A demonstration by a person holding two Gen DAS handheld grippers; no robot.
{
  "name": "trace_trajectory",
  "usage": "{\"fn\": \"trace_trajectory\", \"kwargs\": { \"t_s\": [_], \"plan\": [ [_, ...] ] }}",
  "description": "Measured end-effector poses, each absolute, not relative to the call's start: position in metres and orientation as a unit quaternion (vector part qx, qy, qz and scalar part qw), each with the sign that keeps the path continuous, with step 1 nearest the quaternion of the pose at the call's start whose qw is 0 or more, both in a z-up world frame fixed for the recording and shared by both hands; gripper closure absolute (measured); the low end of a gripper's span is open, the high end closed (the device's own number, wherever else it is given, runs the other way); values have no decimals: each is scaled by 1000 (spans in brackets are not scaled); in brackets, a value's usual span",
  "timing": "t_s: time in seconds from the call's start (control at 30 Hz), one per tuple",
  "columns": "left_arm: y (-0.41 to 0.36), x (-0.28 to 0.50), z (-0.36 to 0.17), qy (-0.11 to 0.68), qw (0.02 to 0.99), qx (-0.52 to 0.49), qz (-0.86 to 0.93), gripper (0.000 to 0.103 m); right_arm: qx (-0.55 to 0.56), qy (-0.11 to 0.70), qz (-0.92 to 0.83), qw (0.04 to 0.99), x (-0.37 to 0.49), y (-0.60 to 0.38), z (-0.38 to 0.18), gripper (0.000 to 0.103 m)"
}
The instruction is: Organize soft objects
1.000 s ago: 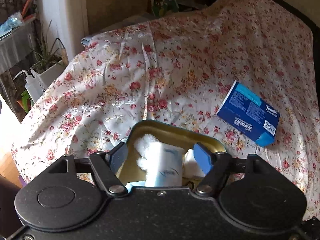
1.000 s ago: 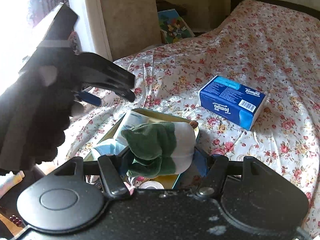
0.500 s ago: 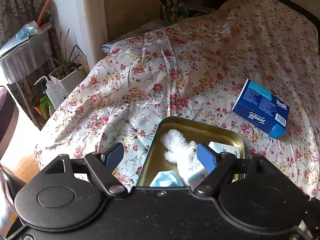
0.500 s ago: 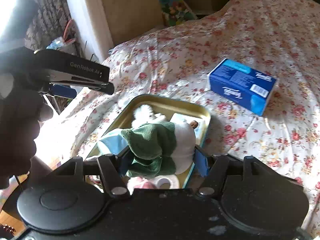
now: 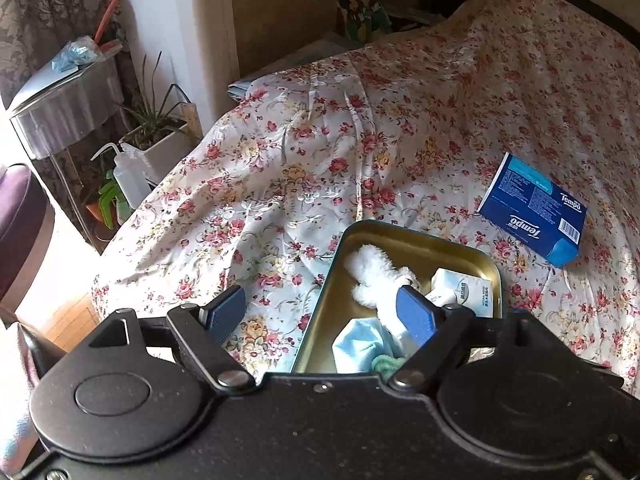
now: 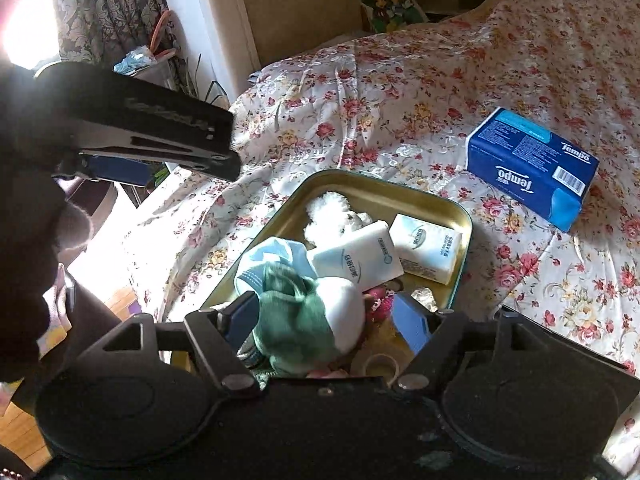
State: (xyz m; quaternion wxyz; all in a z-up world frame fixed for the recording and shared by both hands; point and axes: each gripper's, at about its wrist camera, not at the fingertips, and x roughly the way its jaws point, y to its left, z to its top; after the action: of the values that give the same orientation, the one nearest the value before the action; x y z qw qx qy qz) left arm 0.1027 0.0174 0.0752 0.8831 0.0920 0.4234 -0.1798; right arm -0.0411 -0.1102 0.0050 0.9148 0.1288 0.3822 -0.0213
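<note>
A gold metal tray (image 6: 464, 240) lies on the floral bedspread and holds a white plush toy (image 6: 332, 216), two white tissue packs (image 6: 360, 258), a light blue face mask (image 6: 276, 252) and other small soft items. My right gripper (image 6: 324, 320) is open over the tray's near end; a green and white plush (image 6: 308, 312) sits between its fingers, blurred. My left gripper (image 5: 320, 312) is open and empty, above the tray's left edge (image 5: 320, 308). The left gripper also shows in the right wrist view (image 6: 160, 136).
A blue Tempo tissue box (image 6: 532, 164) lies on the bed to the right of the tray; it also shows in the left wrist view (image 5: 536, 208). Left of the bed stand a potted plant (image 5: 156, 136), a squeeze bottle (image 5: 124, 184) and a metal side table (image 5: 64, 112).
My left gripper has pulled back and to the left, off the tray. My right gripper has opened, and the green and white plush has dropped lower toward the tray.
</note>
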Motion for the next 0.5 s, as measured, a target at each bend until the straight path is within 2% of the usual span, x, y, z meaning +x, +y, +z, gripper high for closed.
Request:
{"fn": "trace_trajectory", "kwargs": {
  "t_s": [0.3, 0.4, 0.5],
  "plan": [
    [19, 90, 79, 420, 883, 105, -180, 23, 137, 389, -49, 910, -60, -131, 1, 30],
    [17, 83, 79, 419, 883, 117, -179, 15, 136, 391, -63, 908, -68, -140, 0, 29],
    [13, 74, 78, 419, 880, 127, -183, 15, 135, 393, -75, 907, -75, -149, -1, 28]
  ]
}}
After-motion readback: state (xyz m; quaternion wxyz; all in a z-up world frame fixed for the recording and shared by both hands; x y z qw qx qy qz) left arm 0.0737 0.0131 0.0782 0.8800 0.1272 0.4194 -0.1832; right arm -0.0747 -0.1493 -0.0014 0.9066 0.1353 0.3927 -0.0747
